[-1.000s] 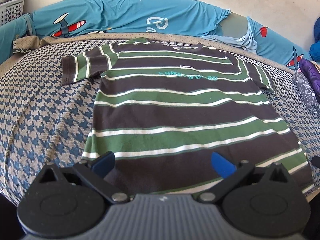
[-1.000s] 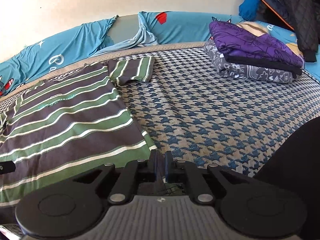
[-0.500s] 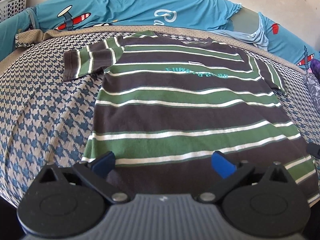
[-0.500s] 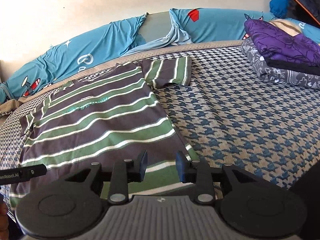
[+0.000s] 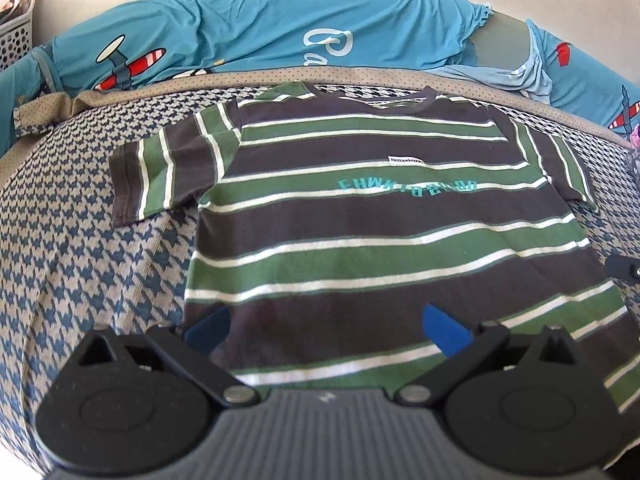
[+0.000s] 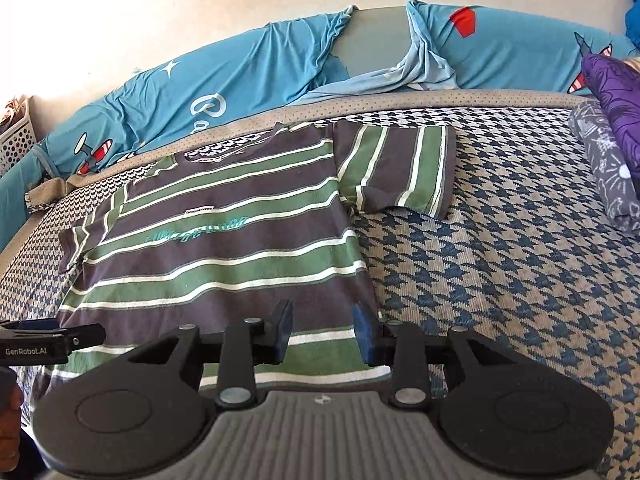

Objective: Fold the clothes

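A T-shirt (image 5: 380, 240) striped in dark grey, green and white lies flat and face up on the bed, collar toward the wall, both short sleeves spread out. In the left wrist view my left gripper (image 5: 326, 330) hangs wide open over the shirt's lower left part, with nothing between its blue pads (image 5: 446, 334). The right wrist view shows the T-shirt (image 6: 220, 248) from its right side. My right gripper (image 6: 323, 332) stands partly open above the hem near the lower right corner, holding nothing. The left gripper (image 6: 52, 340) shows at that view's left edge.
The bed cover (image 6: 500, 260) has a blue and beige houndstooth pattern. Folded purple and grey clothes (image 6: 608, 120) lie stacked at the right. Blue aeroplane-print bedding (image 5: 280, 32) runs along the wall. A white basket (image 5: 12, 36) stands at the far left.
The right gripper went from shut to partly open and swung left from the bare cover onto the shirt's lower right corner. The left gripper moved further in over the shirt.
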